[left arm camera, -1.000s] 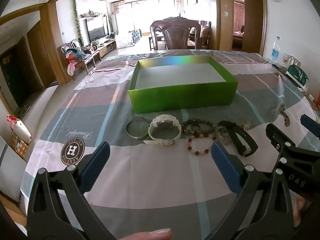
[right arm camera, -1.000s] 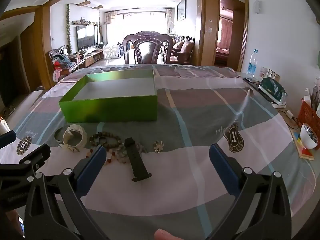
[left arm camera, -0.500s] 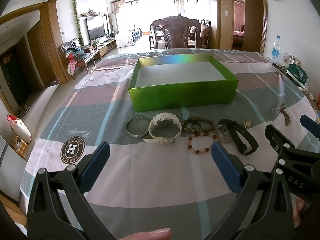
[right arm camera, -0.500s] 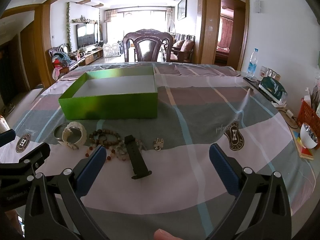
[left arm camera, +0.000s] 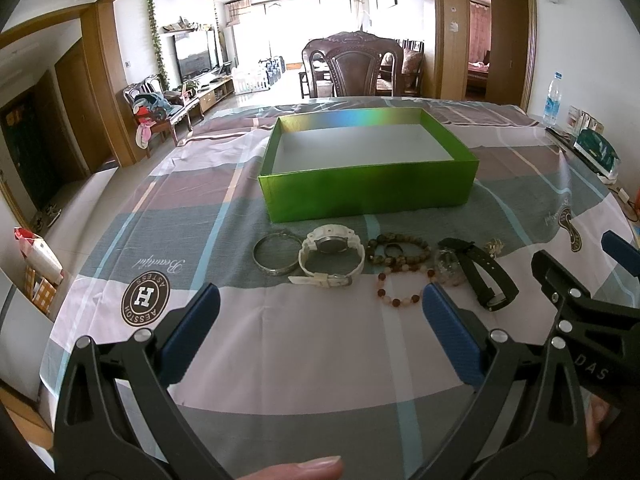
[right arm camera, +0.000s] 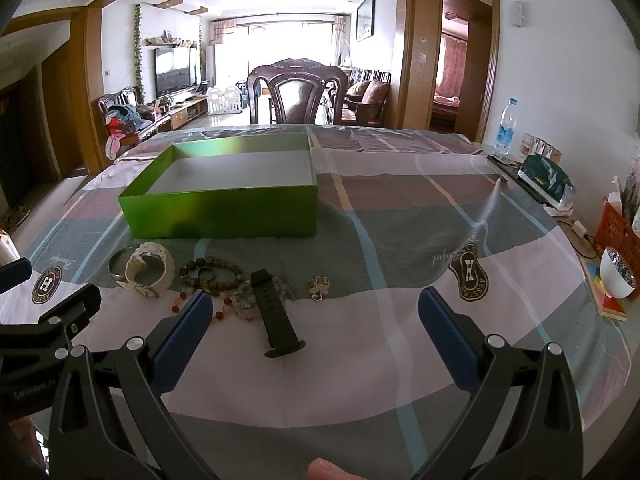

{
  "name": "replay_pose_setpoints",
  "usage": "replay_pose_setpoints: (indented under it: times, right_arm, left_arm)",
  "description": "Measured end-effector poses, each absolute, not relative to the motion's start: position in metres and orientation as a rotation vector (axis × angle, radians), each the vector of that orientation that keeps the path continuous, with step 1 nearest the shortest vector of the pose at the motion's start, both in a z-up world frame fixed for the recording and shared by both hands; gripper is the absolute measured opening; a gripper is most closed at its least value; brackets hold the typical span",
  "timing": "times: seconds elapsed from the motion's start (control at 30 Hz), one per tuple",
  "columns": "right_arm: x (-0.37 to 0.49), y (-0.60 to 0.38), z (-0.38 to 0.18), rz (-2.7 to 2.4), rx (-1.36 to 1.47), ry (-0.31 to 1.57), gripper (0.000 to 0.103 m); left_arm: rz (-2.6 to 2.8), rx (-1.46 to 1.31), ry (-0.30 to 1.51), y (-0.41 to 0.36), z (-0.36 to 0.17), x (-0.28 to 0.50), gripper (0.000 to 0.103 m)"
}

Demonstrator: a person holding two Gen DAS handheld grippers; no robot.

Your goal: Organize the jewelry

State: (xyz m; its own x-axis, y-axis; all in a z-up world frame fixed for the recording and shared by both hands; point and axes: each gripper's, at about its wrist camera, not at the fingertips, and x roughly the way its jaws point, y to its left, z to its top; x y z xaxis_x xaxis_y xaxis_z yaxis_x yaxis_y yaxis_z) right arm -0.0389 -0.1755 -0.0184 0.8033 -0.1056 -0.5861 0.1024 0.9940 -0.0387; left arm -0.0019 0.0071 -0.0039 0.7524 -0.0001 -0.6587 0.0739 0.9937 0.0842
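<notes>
An empty green box (left arm camera: 372,192) stands on the table; it also shows in the right wrist view (right arm camera: 224,210). In front of it lie a silver bangle (left arm camera: 277,257), a white watch (left arm camera: 331,258), a brown bead bracelet (left arm camera: 396,246), a pink bead bracelet (left arm camera: 400,286), a black watch (left arm camera: 480,276) and a small brooch (right arm camera: 319,287). My left gripper (left arm camera: 320,332) is open and empty, just short of the white watch. My right gripper (right arm camera: 312,334) is open and empty, near the black watch (right arm camera: 276,316).
The checked tablecloth (left arm camera: 320,360) covers the table. At the right edge stand a water bottle (right arm camera: 505,128), a green pouch (right arm camera: 548,180), a red basket (right arm camera: 618,232) and a white bowl (right arm camera: 618,278). A wooden chair (right arm camera: 298,96) stands behind the table.
Both grippers have shifted slightly; the box and jewelry sit a little higher in both views than before. Nothing was picked up or moved.
</notes>
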Motion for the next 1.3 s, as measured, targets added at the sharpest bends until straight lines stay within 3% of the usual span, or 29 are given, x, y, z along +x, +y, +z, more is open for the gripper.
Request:
replay_pose_setpoints:
  times: [1.3]
  right_arm:
    - [-0.0409, -0.1757, -0.0187, -0.111, -0.004, 0.628, 0.101]
  left_arm:
    - [-0.033, 0.102, 0.727, 0.0071, -0.0124, -0.0023, 0.1]
